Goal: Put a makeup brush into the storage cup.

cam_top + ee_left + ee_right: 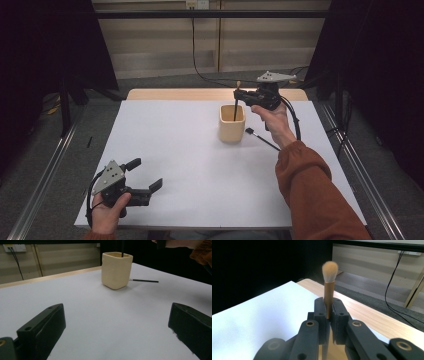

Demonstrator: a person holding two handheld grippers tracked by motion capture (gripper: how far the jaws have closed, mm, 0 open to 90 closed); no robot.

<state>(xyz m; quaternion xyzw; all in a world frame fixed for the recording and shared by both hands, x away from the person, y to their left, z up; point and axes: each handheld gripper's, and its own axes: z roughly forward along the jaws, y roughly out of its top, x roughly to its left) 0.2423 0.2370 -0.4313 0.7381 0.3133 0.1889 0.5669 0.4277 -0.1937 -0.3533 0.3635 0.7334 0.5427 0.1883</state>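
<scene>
A cream square cup (pixel 232 123) stands on the white table (pixel 190 165), right of centre toward the back. Just above the cup's far rim, my right gripper (pixel 238 95) is shut on a makeup brush (pixel 235 109) held upright, its dark handle reaching down into the cup. In the right gripper view the brush (pixel 329 275) shows pale bristles on top and a brown ferrule clamped by the gripper (pixel 328 307). A second thin black brush (pixel 261 139) lies flat on the table right of the cup. My left gripper (pixel 146 174) rests open at the front left, with nothing in it.
From the left gripper view, the cup (pixel 117 270) and the lying brush (pixel 143 280) sit well ahead of the open gripper (pixel 117 332). A wooden strip (pixel 165 94) runs along the table's back edge. A person's orange sleeve (pixel 310 185) crosses the right front of the table.
</scene>
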